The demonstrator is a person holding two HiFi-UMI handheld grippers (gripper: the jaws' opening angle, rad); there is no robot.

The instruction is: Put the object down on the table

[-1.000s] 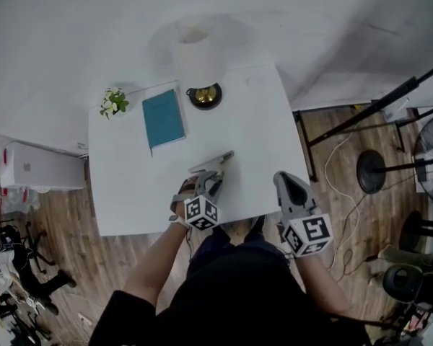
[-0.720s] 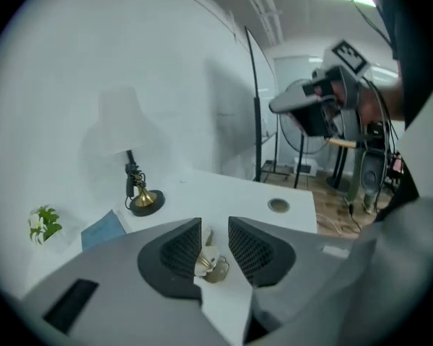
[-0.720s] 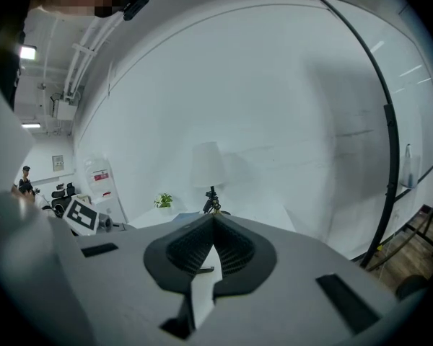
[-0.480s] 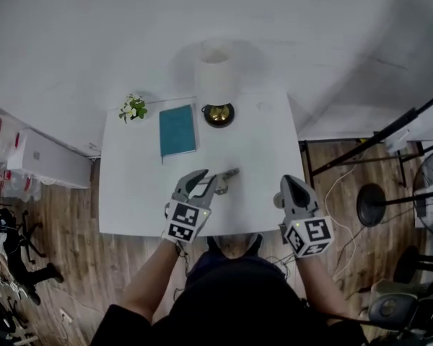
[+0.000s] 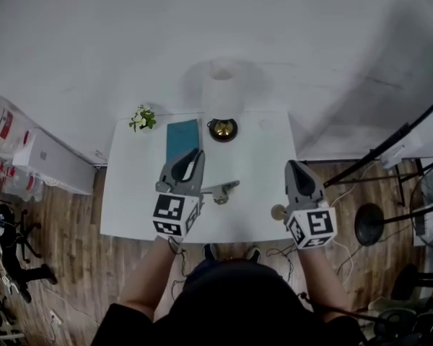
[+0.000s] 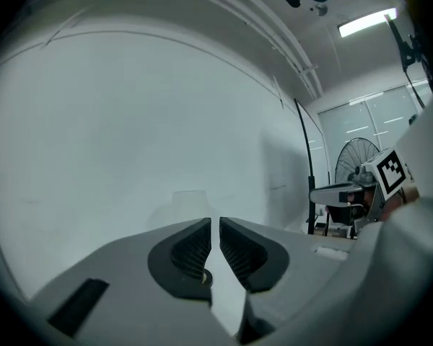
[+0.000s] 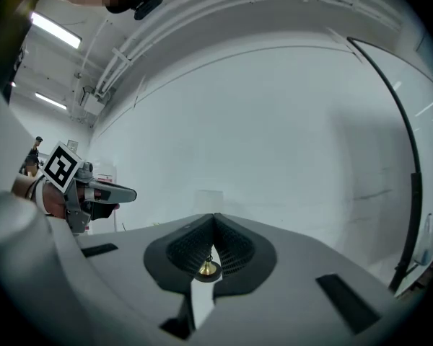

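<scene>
The grey metal object point(image 5: 222, 191) lies on the white table point(image 5: 256, 157) near its front edge, with nothing touching it. My left gripper point(image 5: 193, 156) hangs above the table, left of the object and apart from it. Its jaws have just been closing. In the left gripper view only a narrow gap remains at the left gripper point(image 6: 215, 225), with nothing in it. My right gripper point(image 5: 293, 166) is raised over the table's right front corner. In the right gripper view the tips of the right gripper point(image 7: 214, 218) meet and hold nothing.
At the table's back stand a small plant point(image 5: 142, 118), a teal book point(image 5: 181, 140) and a lamp point(image 5: 223, 92) with a white shade and brass base. A white box point(image 5: 52, 161) sits on the wooden floor at left. Stands and cables point(image 5: 375, 225) are at right.
The left gripper has let go of the grey object, risen away from it and narrowed its jaws. The right gripper has risen too. The table looks smaller and farther below.
</scene>
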